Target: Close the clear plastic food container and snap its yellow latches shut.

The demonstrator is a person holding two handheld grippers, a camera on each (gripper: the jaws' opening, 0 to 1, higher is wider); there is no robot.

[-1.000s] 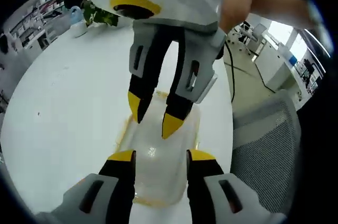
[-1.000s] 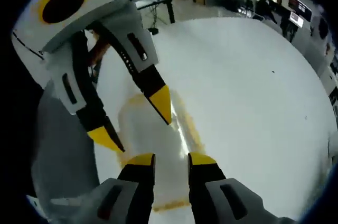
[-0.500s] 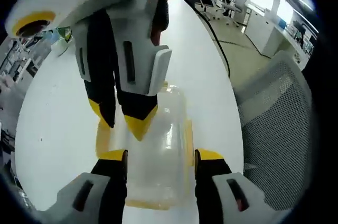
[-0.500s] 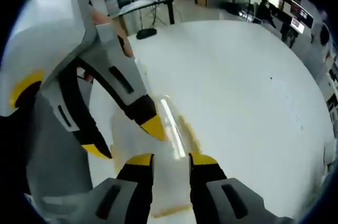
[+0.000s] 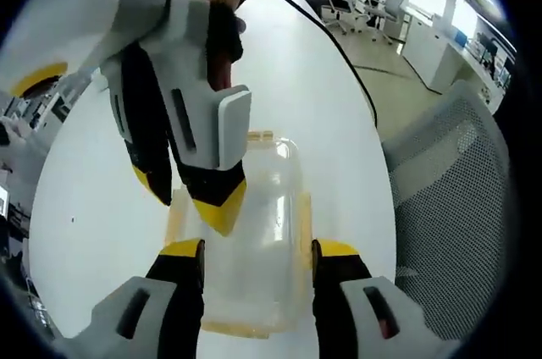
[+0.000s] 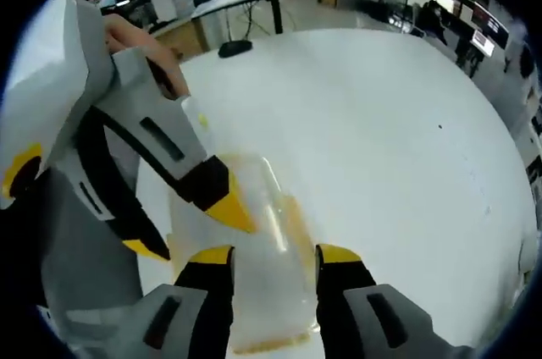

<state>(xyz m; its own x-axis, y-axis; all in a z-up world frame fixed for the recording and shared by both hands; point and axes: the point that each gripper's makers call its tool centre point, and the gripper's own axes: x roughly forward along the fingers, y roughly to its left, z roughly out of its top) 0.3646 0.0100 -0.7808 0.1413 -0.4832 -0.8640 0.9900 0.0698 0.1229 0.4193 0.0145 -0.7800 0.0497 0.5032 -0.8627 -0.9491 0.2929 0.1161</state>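
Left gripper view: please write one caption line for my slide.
Both grippers' yellow-tipped fingers meet over the clear food container on a white table.

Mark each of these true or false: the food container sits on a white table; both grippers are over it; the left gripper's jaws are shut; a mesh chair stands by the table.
The container sits on a white table: true.
Both the left gripper and the right gripper are over it: true.
The left gripper's jaws are shut: false, they stand apart, either side of the container.
A mesh chair stands by the table: true.
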